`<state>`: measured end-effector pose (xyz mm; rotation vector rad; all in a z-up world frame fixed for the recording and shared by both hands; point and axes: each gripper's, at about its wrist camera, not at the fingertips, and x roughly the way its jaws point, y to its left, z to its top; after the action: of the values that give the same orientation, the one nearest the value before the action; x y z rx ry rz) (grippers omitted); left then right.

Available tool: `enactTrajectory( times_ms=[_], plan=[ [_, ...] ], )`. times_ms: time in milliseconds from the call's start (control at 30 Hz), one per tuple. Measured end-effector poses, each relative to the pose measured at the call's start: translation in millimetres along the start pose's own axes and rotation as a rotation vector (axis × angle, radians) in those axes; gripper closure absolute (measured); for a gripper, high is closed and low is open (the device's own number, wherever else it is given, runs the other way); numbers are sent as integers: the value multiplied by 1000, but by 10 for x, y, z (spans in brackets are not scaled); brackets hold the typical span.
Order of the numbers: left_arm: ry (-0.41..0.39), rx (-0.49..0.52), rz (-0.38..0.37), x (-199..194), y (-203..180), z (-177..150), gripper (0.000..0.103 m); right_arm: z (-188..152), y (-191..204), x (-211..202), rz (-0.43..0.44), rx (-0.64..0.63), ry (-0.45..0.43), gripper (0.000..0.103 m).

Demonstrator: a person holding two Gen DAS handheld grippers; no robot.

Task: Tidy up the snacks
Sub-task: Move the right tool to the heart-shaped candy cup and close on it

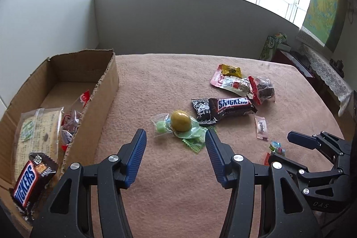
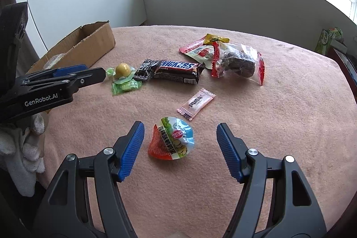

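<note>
Tabletop (image 2: 279, 126): covered in a pink cloth; loose snacks lie across its middle
Cardboard box (image 1: 107, 86): at the tabletop's left edge, open on top; it holds a pale wrapped cake (image 1: 38, 133), a chocolate bar (image 1: 31, 180) at the near end, and what may be red-wrapped sweets, half hidden behind the wall
Left hand-held gripper (image 1: 176, 137): spread, nothing between its pads; it hangs just short of a yellow ball-shaped sweet (image 1: 181, 120) lying on green wrappers
Right hand-held gripper (image 2: 180, 133): spread wide over a round sealed cup (image 2: 173, 141) with a printed lid; the pads stand apart from it
Other loose snacks: a second chocolate bar (image 2: 178, 69); a bag of dark pieces (image 2: 238, 64); a small pink sachet (image 2: 196, 104)
</note>
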<state>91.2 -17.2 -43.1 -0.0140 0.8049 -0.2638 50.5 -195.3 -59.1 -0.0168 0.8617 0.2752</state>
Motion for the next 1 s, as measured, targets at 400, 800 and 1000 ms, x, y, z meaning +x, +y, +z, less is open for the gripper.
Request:
enactTrajectory(
  times_ms=[400, 800, 1000],
  plan=[
    [85, -50, -6, 398, -13, 134, 49, 5, 59, 105, -3, -26, 40, 33],
    [116, -35, 36, 534, -31, 181, 49, -1, 98, 132, -27, -43, 46, 53],
    [113, -30, 35, 569, -35, 208, 63, 3, 73, 119, -18, -24, 43, 62]
  ],
)
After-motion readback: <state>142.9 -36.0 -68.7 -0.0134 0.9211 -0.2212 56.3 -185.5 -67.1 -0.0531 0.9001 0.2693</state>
